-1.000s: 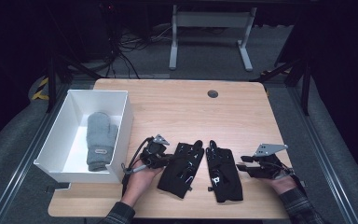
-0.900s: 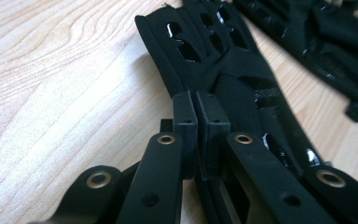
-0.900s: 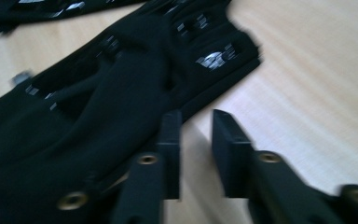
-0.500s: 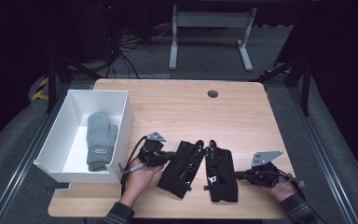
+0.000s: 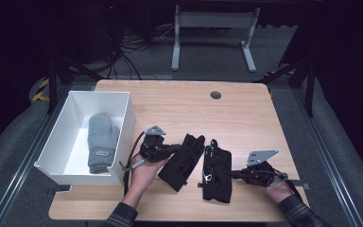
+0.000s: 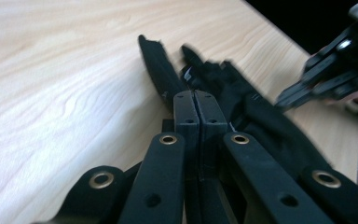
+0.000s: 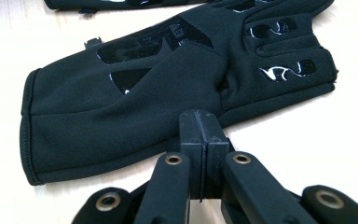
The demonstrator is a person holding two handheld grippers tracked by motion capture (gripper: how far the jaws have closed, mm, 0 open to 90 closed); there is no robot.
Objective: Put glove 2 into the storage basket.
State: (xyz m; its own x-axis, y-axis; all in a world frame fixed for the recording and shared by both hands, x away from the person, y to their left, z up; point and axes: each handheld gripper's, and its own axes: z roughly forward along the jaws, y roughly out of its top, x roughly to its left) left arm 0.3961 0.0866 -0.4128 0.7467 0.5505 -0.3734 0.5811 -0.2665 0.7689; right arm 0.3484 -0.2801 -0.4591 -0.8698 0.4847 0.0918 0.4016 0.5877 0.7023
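My right claw [image 5: 236, 174]: a second ago it sat out by the counter's right edge, well apart from the right black glove [image 5: 216, 171]; now it has slid in toward that glove and its tips are at the glove's cuff-side edge.
My right claw's jaws: they have just been closing and now stand pressed together; in my right gripper view they meet at the glove's edge, and I cannot tell whether any cloth is caught between them.
My right hand [image 5: 280, 188]: it has come lower and further in across the counter [image 5: 246, 113] than before.
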